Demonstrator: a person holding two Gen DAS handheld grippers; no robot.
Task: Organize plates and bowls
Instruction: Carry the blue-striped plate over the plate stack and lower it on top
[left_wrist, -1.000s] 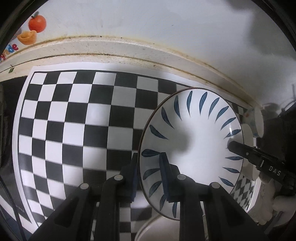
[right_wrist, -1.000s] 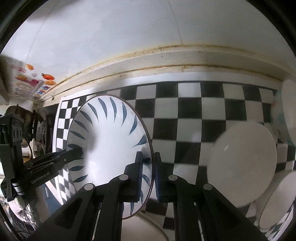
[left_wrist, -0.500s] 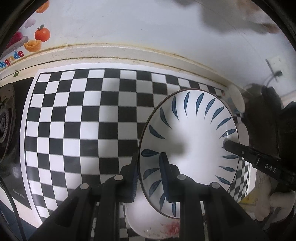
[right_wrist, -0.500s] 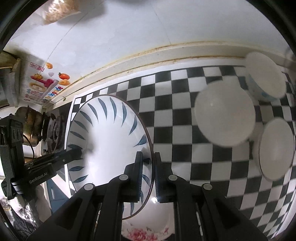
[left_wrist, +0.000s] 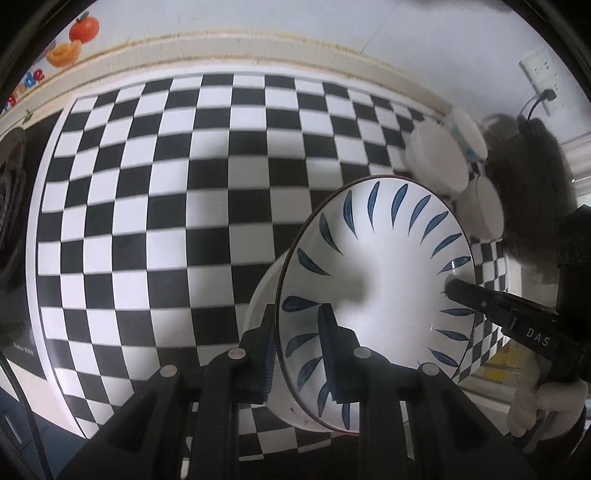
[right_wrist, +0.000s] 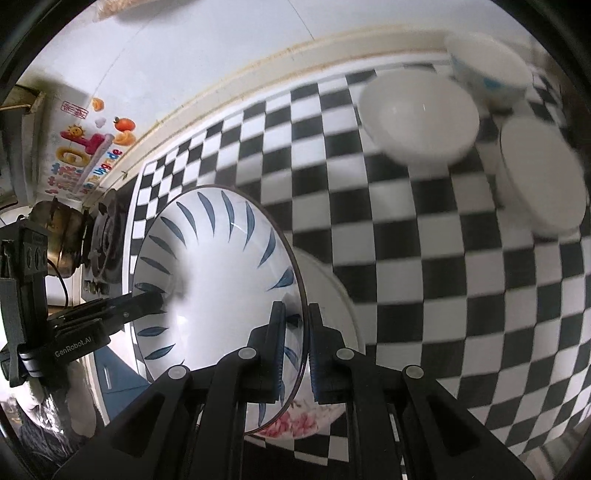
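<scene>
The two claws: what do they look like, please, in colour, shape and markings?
Both are matte black plastic. The left claw has wedge fingers with ribbed blue pads, silver rivets and "GenRobot.AI" in white. The right claw looks alike and reads "DAS". A white glove shows behind it.

A glazed ceramic bowl (left_wrist: 388, 280) with blue leaf strokes looks smooth and glossy, catching small highlights. The left tongs (left_wrist: 297, 354) and right tongs (right_wrist: 295, 343) are matt black plastic with ribbed blue pads and small metal rivets. The table (left_wrist: 147, 221) wears a flat, matt black-and-white checked sheet. Three white bowls (right_wrist: 421, 114) look smooth and softly shiny.
</scene>
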